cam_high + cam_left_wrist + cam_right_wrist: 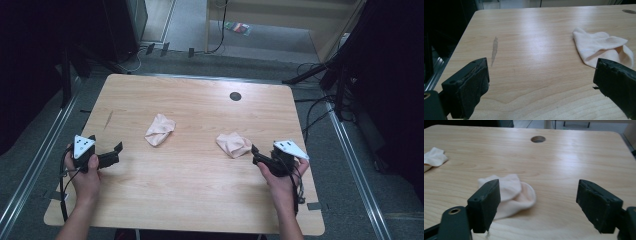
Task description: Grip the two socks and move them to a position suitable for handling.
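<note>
While both hands are hovering low over the tabletop [200, 175], the left gripper [112, 156] is gaping wide, empty, well left of one sock [160, 130]; the right gripper [260, 156] is likewise standing released, just beside the other sock [233, 144].

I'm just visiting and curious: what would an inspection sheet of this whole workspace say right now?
Surface: light wooden table, a grey smear near its left edge, a round hole at the far side.
Job's things: two pale socks, both crumpled; left sock lies mid-table, right sock lies just ahead of the right gripper.
Clutter: nothing seen on the table.
Grippers: left gripper and right gripper both open, fingers empty, one in each hand.
Cables: one trails from each gripper; more cables lie on the floor.
Surroundings: grey floor, dark stands, a wooden cabinet behind.
</note>
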`<state>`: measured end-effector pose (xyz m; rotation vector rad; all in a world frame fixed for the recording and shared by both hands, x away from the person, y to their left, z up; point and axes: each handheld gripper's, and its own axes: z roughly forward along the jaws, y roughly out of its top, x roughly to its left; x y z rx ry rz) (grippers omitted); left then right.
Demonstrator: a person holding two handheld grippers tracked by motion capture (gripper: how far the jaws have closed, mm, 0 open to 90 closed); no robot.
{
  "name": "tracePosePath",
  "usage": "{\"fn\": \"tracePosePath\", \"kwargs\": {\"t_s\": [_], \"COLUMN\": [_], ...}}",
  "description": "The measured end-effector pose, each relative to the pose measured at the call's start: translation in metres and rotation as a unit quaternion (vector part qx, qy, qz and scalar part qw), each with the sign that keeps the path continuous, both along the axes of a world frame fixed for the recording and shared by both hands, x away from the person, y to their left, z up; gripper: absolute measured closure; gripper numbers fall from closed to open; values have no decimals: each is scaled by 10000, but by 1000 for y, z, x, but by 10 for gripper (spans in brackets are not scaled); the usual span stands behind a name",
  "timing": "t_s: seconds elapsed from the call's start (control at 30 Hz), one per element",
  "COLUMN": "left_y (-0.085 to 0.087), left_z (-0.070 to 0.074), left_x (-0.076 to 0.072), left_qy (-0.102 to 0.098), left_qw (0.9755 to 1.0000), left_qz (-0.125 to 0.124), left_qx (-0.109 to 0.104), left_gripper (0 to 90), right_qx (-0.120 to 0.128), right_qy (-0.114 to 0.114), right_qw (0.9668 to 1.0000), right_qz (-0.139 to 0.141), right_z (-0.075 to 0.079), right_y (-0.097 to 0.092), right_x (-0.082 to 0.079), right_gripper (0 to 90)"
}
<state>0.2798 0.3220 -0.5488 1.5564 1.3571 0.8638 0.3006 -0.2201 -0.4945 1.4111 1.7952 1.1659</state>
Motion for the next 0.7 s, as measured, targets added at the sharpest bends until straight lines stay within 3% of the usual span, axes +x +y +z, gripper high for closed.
{"fn": "tracePosePath", "kwargs": {"t_s": [0.13, 0.23, 0.27, 0.4, 0.5, 0.63, 0.7], "left_y": [1, 1, 1, 1, 0, 0, 0], "left_z": [0, 0, 0, 0, 0, 0, 0], "left_x": [1, 1, 1, 1, 1, 2, 2], "left_qy": [32, 42, 36, 44, 39, 72, 76], "left_qw": [10000, 10000, 10000, 10000, 10000, 10000, 10000], "left_qz": [8, 10, 7, 0, 3, -4, -1], "left_qx": [-52, -45, -40, -36, -22, -3, 1], "left_gripper": [6, 6, 6, 6, 6, 6, 6], "right_qx": [-159, -285, -427, -434, -512, -635, -669], "right_qy": [158, 245, 320, 470, 752, 958, 973], "right_qw": [9994, 9990, 9982, 9974, 9954, 9931, 9927], "right_qz": [247, 260, 282, 325, 288, 238, 240], "right_z": [0, -2, -7, -16, -26, -39, -43], "right_y": [30, 43, 55, 64, 67, 68, 68], "right_x": [16, 23, 32, 44, 54, 60, 60], "right_gripper": [233, 241, 241, 257, 255, 261, 334]}}
